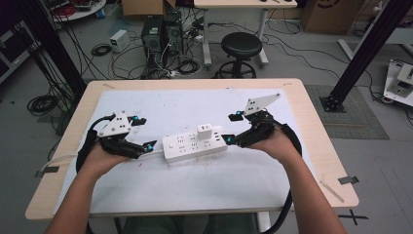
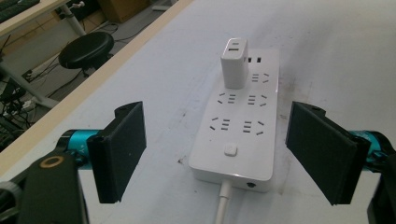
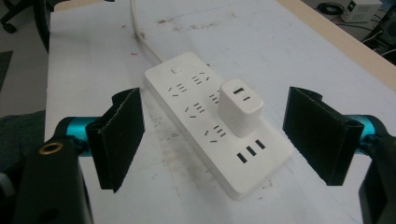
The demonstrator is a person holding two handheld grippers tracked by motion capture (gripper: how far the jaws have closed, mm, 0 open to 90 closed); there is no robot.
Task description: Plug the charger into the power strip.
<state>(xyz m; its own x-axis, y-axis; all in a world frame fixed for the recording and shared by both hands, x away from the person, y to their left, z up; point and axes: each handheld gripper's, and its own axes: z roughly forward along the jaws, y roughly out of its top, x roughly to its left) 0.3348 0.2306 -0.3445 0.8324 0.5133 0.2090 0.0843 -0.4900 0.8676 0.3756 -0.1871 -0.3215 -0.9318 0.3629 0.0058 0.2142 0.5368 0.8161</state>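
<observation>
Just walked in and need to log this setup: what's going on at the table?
A person holds a gripper in each hand on either side of a white power strip lying on the table. A white charger is plugged into it. The left gripper and right gripper are both open, each pointed at one end of the strip, gripping nothing.

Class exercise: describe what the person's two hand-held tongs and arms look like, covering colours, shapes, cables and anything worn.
Each of the tongs, left tongs and right tongs, has a black body, teal-blue fittings, a grey three-cornered plate on top and a thick black cable trailing behind. The jaws are flat, black, rectangular pads, with a brass-coloured ring on the body below them. The forearms are bare, with no sleeves or gloves.
</observation>
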